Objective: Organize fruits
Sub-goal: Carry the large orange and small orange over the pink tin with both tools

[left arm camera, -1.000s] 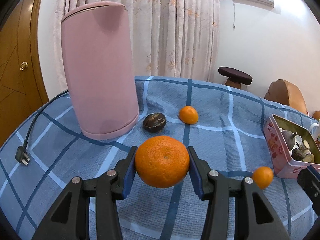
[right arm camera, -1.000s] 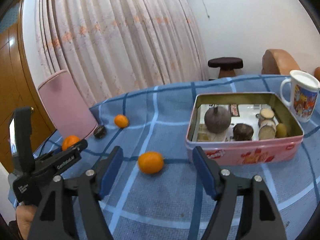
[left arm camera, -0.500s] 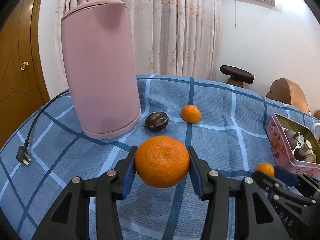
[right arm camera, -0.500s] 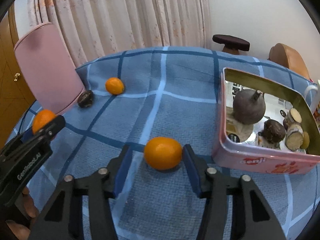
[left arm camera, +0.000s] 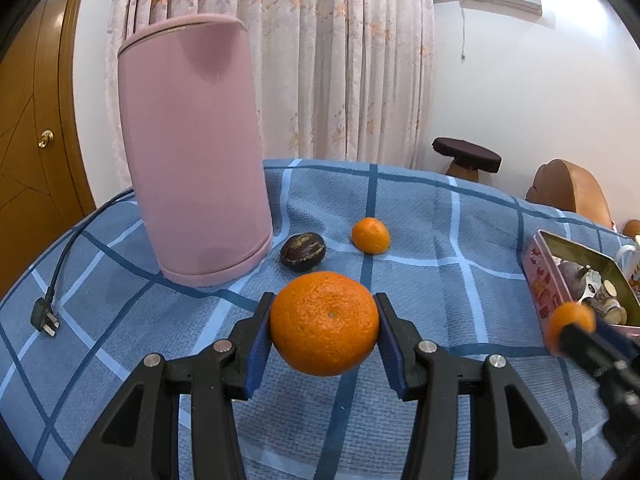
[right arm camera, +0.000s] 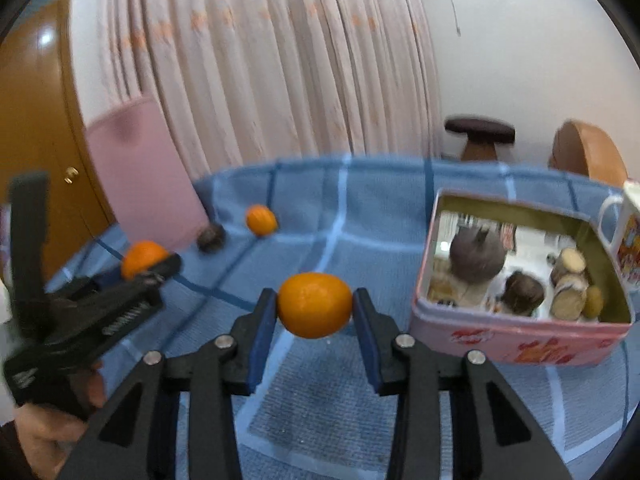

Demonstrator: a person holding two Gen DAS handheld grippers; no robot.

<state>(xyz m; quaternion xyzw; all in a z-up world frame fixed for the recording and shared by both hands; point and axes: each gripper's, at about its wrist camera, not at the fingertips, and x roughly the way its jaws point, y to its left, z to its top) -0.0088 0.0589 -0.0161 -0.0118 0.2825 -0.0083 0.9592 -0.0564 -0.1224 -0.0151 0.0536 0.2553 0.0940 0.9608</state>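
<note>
Right gripper [right arm camera: 315, 306], open a second ago, now clamps the small orange [right arm camera: 315, 305] left of the tin [right arm camera: 520, 344], ready for boxing.

Right gripper [right arm camera: 315, 312]: a second ago its jaws stood wide over the small orange [right arm camera: 315, 305] lying on the blue checked cloth [right arm camera: 320, 400]; half a second ago they bracketed it; now both pads touch its sides and it sits clear of the cloth. Camera angle has risen, so curtain and wall fill more of the right wrist view, blurred. In the left wrist view that fruit has left the cloth beside the pink tin [left arm camera: 540, 280] and shows blurred at the gripper tip
</note>
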